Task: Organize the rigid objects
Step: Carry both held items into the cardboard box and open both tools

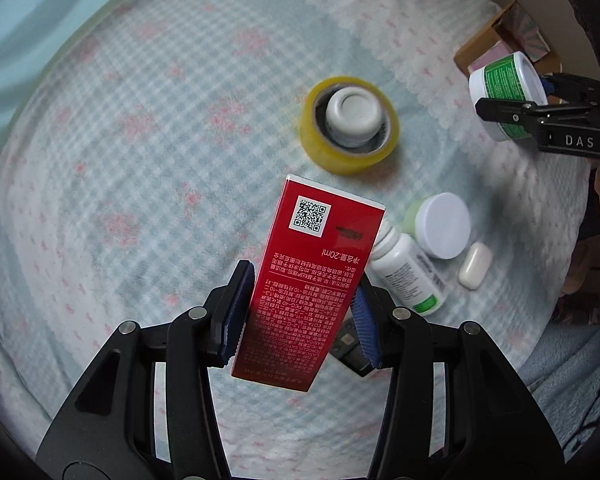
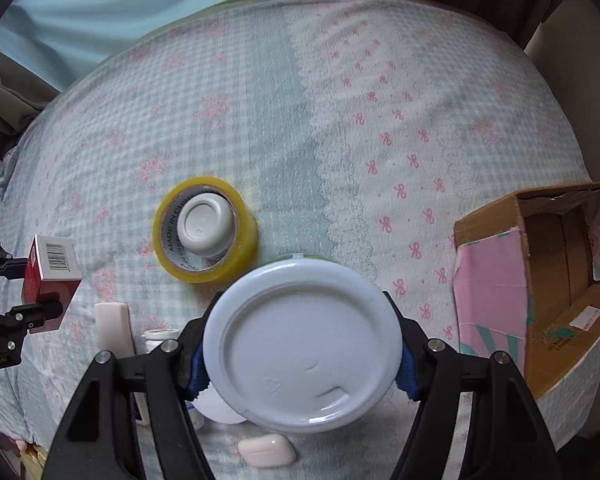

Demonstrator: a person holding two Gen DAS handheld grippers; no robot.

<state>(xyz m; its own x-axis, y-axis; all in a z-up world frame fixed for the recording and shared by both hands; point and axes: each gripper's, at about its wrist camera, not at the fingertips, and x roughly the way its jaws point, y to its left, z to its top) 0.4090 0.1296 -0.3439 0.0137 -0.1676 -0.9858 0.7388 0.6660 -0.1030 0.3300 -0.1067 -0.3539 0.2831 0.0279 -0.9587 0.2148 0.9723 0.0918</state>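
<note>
Bedspread [image 1: 140, 140] | left hand-held gripper [image 1: 300, 312] clamps red box [image 1: 312, 280], long axis pointing away | right hand-held gripper [image 2: 300, 364] clamps white jar [image 2: 300, 344]

Left gripper [image 1: 300, 312] holding carton [image 1: 312, 276] clear of bedspread [image 1: 140, 140], carton sitting upright between pads. Tape roll [image 1: 350, 126] lying flat ahead of carton, small capped container [image 1: 354, 114] standing inside its core. Bottle [image 1: 408, 276] lying on side just right of carton; lidded jar [image 1: 442, 224] resting beside bottle's neck; small case [image 1: 475, 265] lying right of bottle. Right gripper [image 2: 300, 356] holding tub [image 2: 302, 344] above bedspread, right of tape roll. Open cardboard box [image 2: 540, 280] sitting at bed's right edge, right of tub.
</note>
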